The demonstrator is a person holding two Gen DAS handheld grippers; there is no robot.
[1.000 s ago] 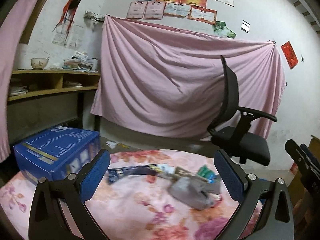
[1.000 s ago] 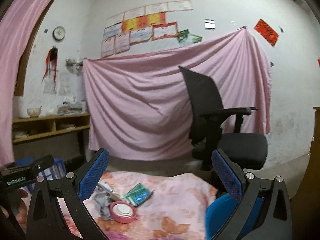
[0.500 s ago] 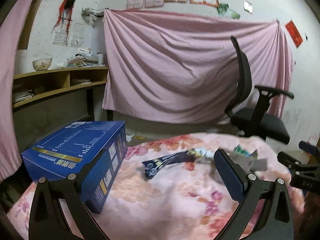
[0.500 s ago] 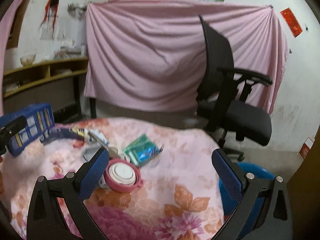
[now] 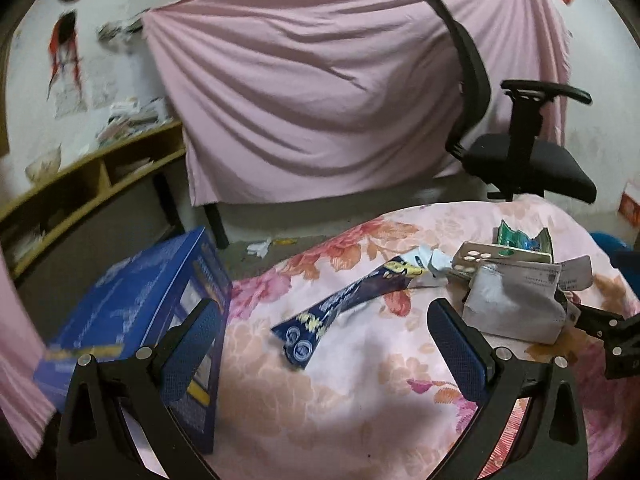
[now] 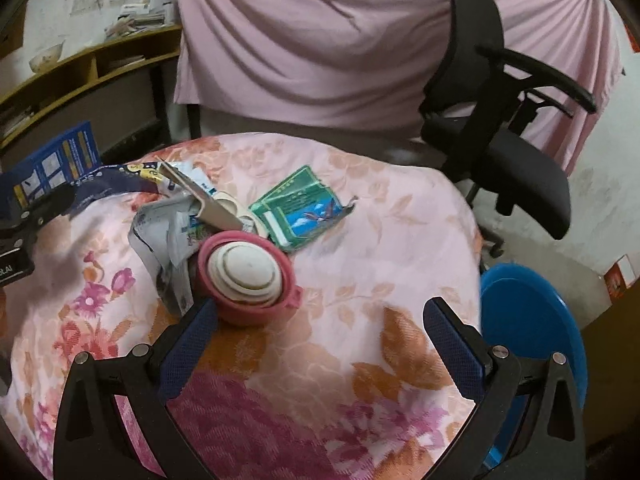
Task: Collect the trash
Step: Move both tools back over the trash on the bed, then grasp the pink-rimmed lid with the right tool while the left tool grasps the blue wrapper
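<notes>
Trash lies on a table with a pink floral cloth. A dark blue snack wrapper lies just ahead of my open, empty left gripper. A crumpled grey-white bag and a blister pack lie to its right. In the right wrist view a pink cup with a white lid sits by the left finger of my open, empty right gripper. A green packet and the crumpled bag lie beyond.
A blue box stands at the table's left edge. A blue bin sits on the floor right of the table. A black office chair stands behind. A wooden shelf runs along the left wall.
Both grippers have tilted down and moved over the table, so the trash now shows closer and lower. Both stay open and empty.
</notes>
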